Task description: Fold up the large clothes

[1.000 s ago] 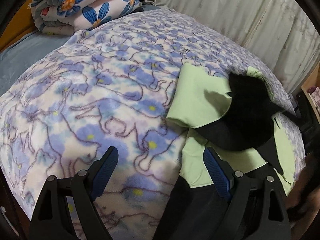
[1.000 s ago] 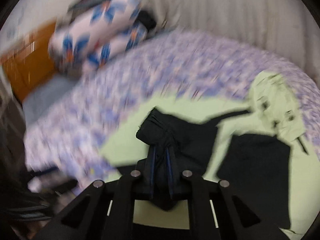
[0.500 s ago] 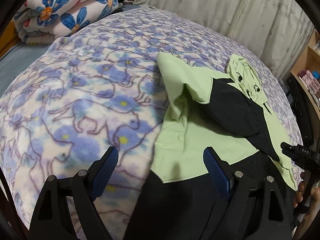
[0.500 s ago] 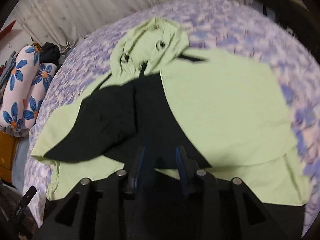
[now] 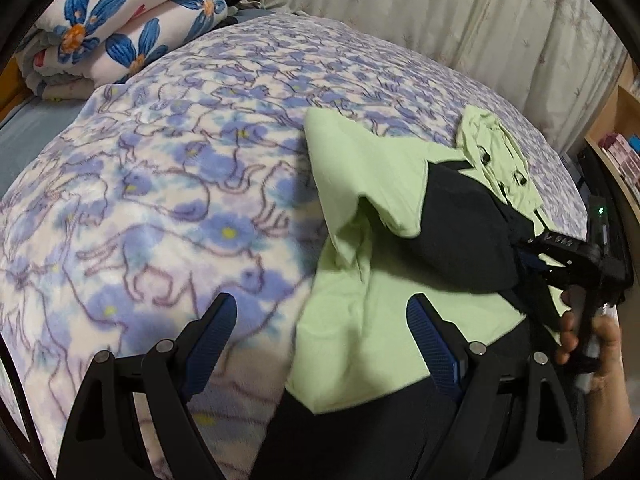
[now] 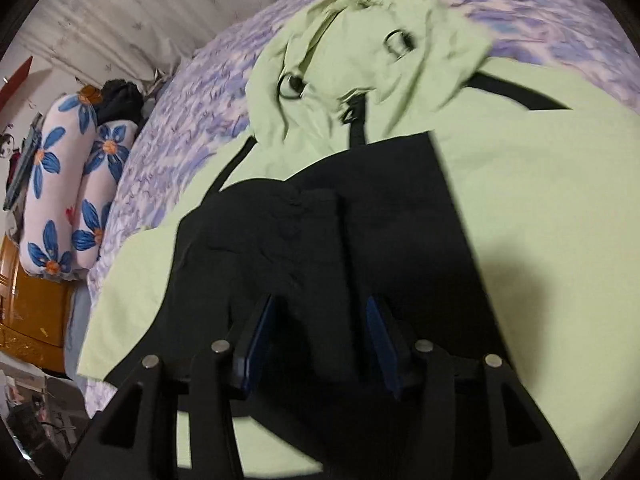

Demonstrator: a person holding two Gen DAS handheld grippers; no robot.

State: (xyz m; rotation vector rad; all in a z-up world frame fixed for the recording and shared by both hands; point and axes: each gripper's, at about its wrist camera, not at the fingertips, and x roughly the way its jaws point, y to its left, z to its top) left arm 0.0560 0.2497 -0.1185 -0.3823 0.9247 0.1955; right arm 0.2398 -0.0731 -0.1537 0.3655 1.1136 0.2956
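Observation:
A light green and black hooded garment lies on the bed, its hood at the far end. Its black sleeve is folded across the green body. My left gripper is open and empty, low over the garment's near left edge. My right gripper has its jaws partly apart around the black sleeve end; it also shows in the left wrist view. The hood fills the top of the right wrist view.
A purple-flowered fleece blanket covers the bed. A rolled quilt with blue flowers lies at the far left, also in the right wrist view. Curtains hang behind. A wooden bed frame and shelves flank the bed.
The right gripper carried the black sleeve across the body, laid it down, and its jaws have come apart. The left gripper stayed open and shifted slightly.

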